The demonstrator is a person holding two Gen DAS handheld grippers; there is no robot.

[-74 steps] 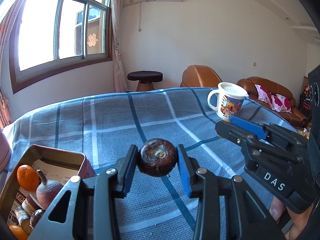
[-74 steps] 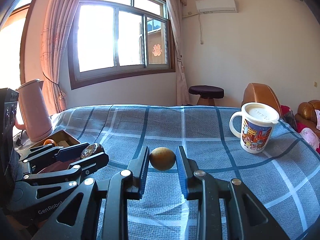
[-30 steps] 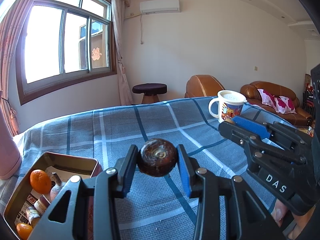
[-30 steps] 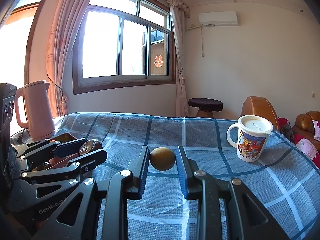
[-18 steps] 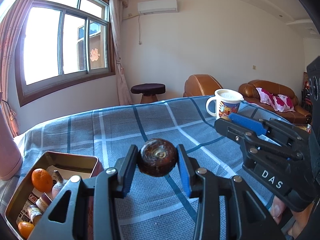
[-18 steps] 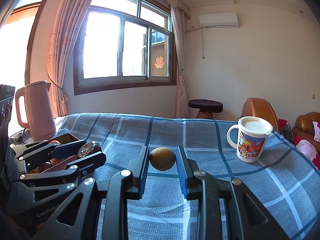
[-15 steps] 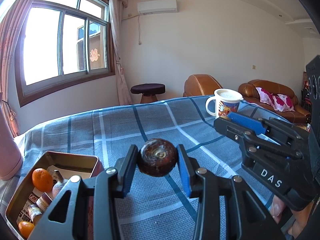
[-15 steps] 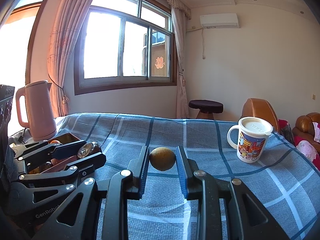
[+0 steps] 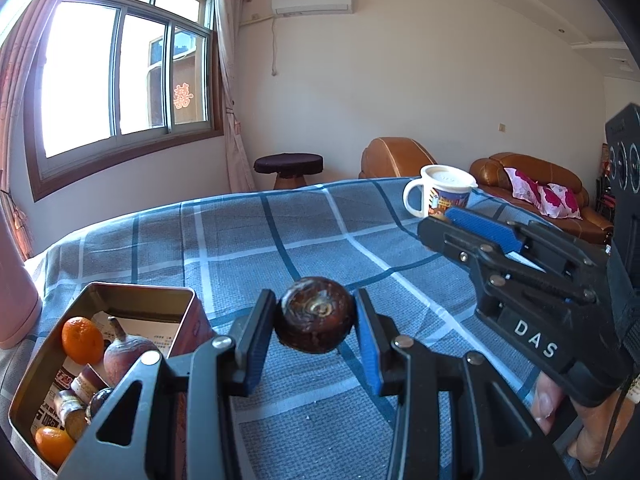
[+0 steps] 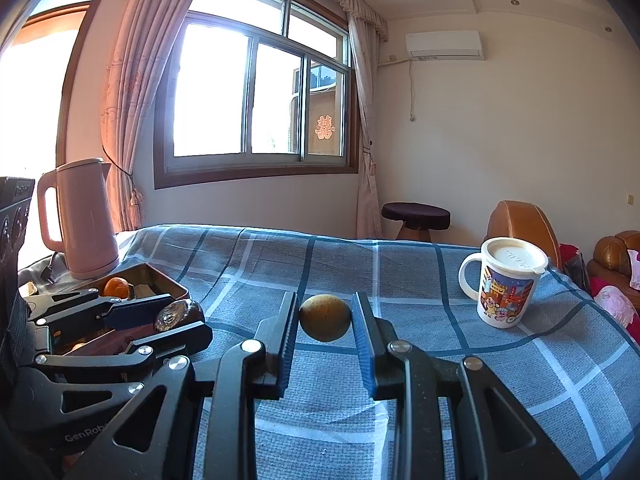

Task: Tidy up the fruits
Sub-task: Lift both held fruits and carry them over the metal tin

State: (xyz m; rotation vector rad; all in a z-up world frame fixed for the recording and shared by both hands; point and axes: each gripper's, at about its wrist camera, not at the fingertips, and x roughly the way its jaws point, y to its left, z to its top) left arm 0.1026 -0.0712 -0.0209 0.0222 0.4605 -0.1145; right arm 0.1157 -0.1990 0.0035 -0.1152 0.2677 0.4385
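A lidded cartoon mug (image 10: 505, 285) stood far right on the blue checked tablecloth (image 10: 400, 280); a pink kettle (image 10: 78, 216) far left — a dark stool (image 10: 416, 218) and brown sofa (image 9: 536, 184) beyond.

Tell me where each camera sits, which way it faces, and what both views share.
Left wrist: on the left gripper, facing along its fingers, shut on a dark brown fruit; tin box lower left; right gripper and a hand at right.
Right wrist: on the right gripper, shut on a yellowish fruit; left gripper at left.
Shared: checked cloth, mug, tin box, stool.
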